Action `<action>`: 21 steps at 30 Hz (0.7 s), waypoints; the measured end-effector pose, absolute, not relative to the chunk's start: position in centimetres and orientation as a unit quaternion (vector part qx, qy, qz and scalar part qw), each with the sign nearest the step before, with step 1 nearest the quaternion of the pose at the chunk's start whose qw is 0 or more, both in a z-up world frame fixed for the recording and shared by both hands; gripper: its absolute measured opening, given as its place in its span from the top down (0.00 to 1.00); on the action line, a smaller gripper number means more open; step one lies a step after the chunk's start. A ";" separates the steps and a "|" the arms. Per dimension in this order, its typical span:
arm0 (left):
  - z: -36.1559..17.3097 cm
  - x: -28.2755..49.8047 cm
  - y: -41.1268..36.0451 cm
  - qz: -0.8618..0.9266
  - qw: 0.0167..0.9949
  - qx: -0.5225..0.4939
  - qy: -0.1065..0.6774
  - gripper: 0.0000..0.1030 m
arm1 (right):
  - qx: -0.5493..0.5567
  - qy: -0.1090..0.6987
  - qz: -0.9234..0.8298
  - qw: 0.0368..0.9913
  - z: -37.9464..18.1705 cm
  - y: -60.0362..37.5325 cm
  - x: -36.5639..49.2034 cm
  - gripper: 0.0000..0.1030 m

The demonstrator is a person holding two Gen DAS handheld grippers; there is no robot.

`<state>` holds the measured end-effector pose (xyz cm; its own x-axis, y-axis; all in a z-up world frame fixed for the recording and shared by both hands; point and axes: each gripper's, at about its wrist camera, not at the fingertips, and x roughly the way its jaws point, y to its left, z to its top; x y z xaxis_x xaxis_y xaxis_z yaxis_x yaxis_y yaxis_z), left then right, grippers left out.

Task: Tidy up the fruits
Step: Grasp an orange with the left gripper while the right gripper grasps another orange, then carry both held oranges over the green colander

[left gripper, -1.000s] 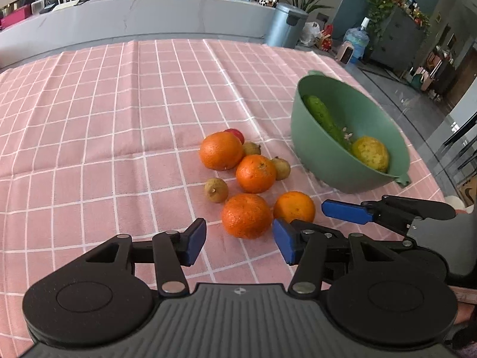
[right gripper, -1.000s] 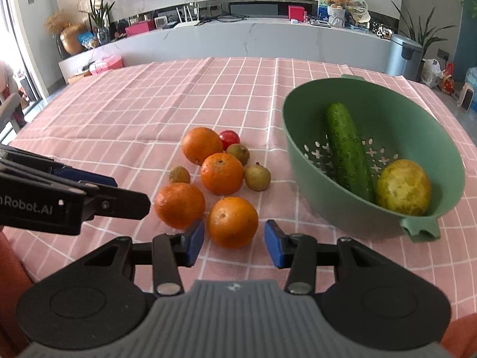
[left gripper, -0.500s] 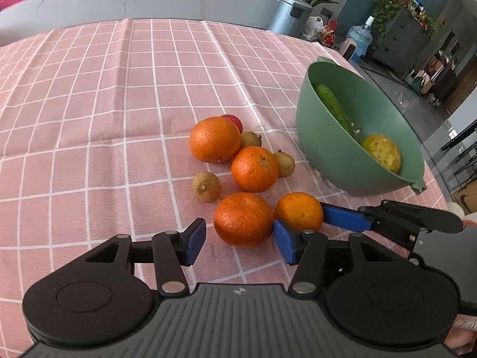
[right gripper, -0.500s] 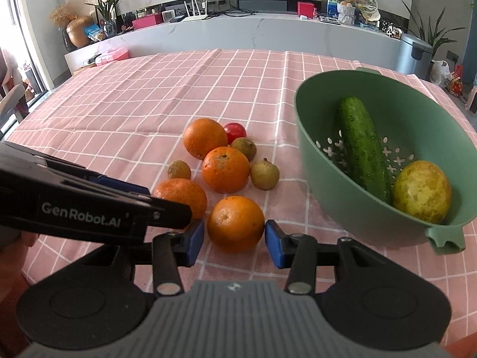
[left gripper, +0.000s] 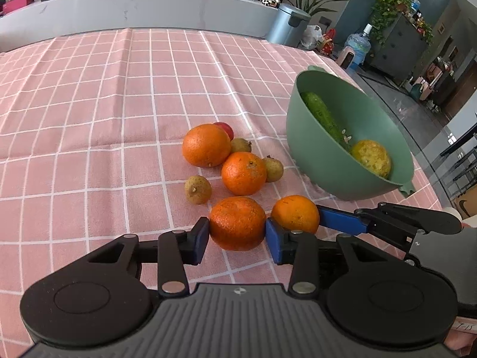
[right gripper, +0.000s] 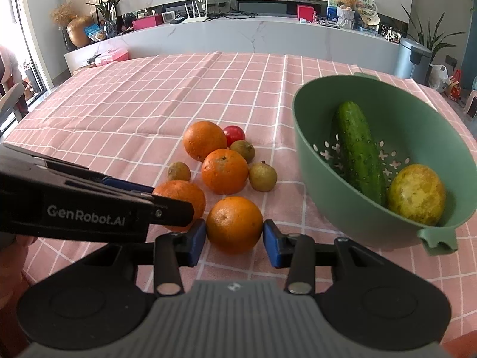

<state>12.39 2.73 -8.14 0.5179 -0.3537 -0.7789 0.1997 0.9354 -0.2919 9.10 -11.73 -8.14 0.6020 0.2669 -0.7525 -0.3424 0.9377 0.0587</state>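
Several oranges, small brown fruits and a red fruit (right gripper: 234, 134) lie on the pink checked cloth beside a green colander (right gripper: 310, 179). The colander holds a cucumber (right gripper: 359, 152) and a yellow fruit (right gripper: 416, 194). My left gripper (left gripper: 236, 238) has its blue pads touching both sides of the near-left orange (left gripper: 237, 222), which rests on the cloth. My right gripper (right gripper: 234, 241) has its pads touching both sides of the near-right orange (right gripper: 234, 223), also on the cloth. The right gripper shows in the left wrist view (left gripper: 387, 223).
Two more oranges (left gripper: 206, 145) (left gripper: 244, 173) and small brown fruits (left gripper: 197, 189) lie just beyond. The colander (left gripper: 322, 161) stands to the right near the table edge. A grey counter (right gripper: 238, 35) runs behind the table.
Both grippers moved forward and their jaws narrowed until the pads touch the two nearest oranges. The fruits have not moved.
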 end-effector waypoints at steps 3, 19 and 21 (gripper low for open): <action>-7.1 11.8 2.6 -0.157 0.873 -0.080 0.455 0.56 | -0.047 0.407 0.172 0.896 -7.4 -12.2 8.5 0.63; -0.9 10.7 -2.2 -0.190 0.891 -0.040 0.412 0.56 | -0.053 0.347 0.167 0.922 -0.4 -17.5 6.2 0.63; -0.4 11.1 -3.2 -0.195 0.890 -0.032 0.410 0.56 | -0.062 0.339 0.161 0.925 0.3 -18.3 6.3 0.63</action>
